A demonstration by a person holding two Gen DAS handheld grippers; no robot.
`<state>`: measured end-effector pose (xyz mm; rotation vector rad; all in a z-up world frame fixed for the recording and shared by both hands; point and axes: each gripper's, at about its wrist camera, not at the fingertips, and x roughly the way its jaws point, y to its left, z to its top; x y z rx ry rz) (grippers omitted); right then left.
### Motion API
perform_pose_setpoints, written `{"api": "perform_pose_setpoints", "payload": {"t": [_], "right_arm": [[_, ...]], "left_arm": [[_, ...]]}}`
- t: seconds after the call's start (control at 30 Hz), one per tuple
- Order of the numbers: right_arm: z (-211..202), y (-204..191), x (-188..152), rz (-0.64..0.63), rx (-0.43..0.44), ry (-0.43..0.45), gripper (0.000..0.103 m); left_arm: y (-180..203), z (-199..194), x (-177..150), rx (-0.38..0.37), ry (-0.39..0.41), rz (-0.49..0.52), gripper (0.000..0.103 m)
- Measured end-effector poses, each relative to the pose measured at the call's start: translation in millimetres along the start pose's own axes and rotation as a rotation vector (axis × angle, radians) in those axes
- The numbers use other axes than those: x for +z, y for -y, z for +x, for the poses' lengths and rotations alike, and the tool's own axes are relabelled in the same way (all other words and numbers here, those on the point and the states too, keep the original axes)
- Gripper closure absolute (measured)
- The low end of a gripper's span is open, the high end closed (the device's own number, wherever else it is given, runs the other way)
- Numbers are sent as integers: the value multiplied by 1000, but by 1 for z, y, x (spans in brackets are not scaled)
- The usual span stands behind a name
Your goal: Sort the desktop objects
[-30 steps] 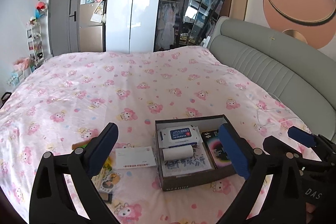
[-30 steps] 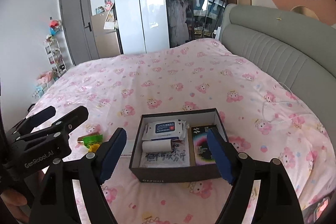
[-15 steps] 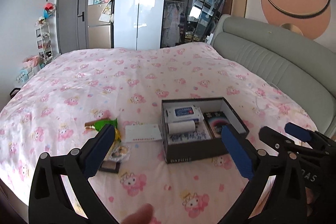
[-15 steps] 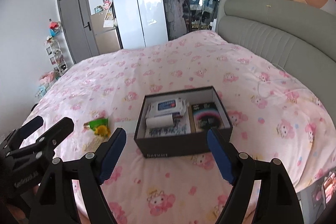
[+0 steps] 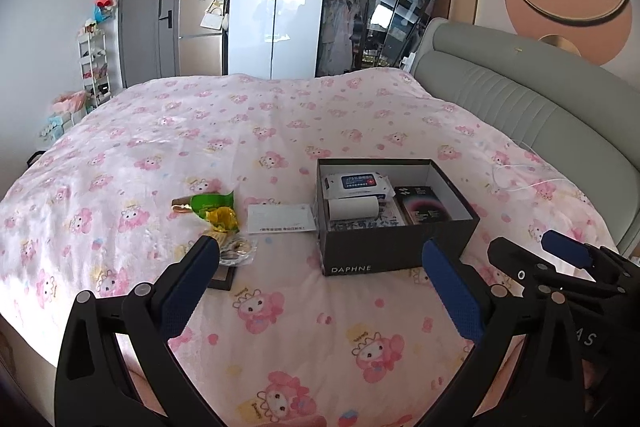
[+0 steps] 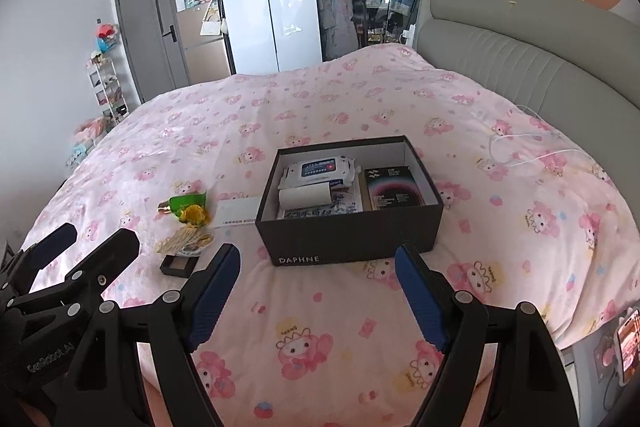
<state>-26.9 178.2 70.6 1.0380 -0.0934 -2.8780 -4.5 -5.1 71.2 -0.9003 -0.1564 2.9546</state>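
Note:
A black DAPHNE box (image 5: pixel 400 251) (image 6: pixel 352 241) sits on the pink bedspread, holding a wet-wipe pack (image 5: pixel 356 183) (image 6: pixel 318 171), a white roll (image 5: pixel 354 207) and a dark booklet (image 5: pixel 426 205) (image 6: pixel 394 187). Left of it lie a white card (image 5: pixel 280 219) (image 6: pixel 238 213), a green and yellow wrapper (image 5: pixel 212 207) (image 6: pixel 188 209), a round sticker pack (image 5: pixel 238 249) (image 6: pixel 186 241) and a small brown compact (image 6: pixel 180 265). My left gripper (image 5: pixel 320 283) and right gripper (image 6: pixel 318 291) both hang open and empty, well short of the box.
The bed's grey padded headboard (image 5: pixel 520 107) runs along the right. A white cable (image 6: pixel 520 147) lies on the bedspread near it. The bed's near edge (image 6: pixel 580 335) drops off at the lower right. A wardrobe (image 5: pixel 280 7) and shelves (image 5: pixel 94 67) stand beyond the bed.
Both grippers have pulled back and up from the box, so it looks smaller and farther. The loose items left of the box have come into full view. Nothing was picked up.

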Motion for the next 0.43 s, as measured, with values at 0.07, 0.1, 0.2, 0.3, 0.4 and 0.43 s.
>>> {"api": "perform_pose_setpoints", "payload": {"t": [0.07, 0.1, 0.2, 0.3, 0.4, 0.43], "right_arm": [[0, 0, -2, -2, -1, -2, 25], [0, 0, -3, -2, -2, -3, 25], [1, -1, -6, -5, -3, -6, 25], [1, -1, -8, -7, -5, -9, 25], [2, 0, -11, -5, -4, -14, 25], [3, 1, -11, -2, -3, -17, 25]], "left_arm": [[-1, 0, -3, 2, -1, -4, 1], [-1, 0, -4, 3, -1, -6, 1], [-2, 1, -7, -11, -7, -18, 1], [0, 3, -8, -16, -10, -11, 1], [4, 5, -8, -17, -17, -3, 1], [6, 6, -8, -16, -20, 0, 1]]}}
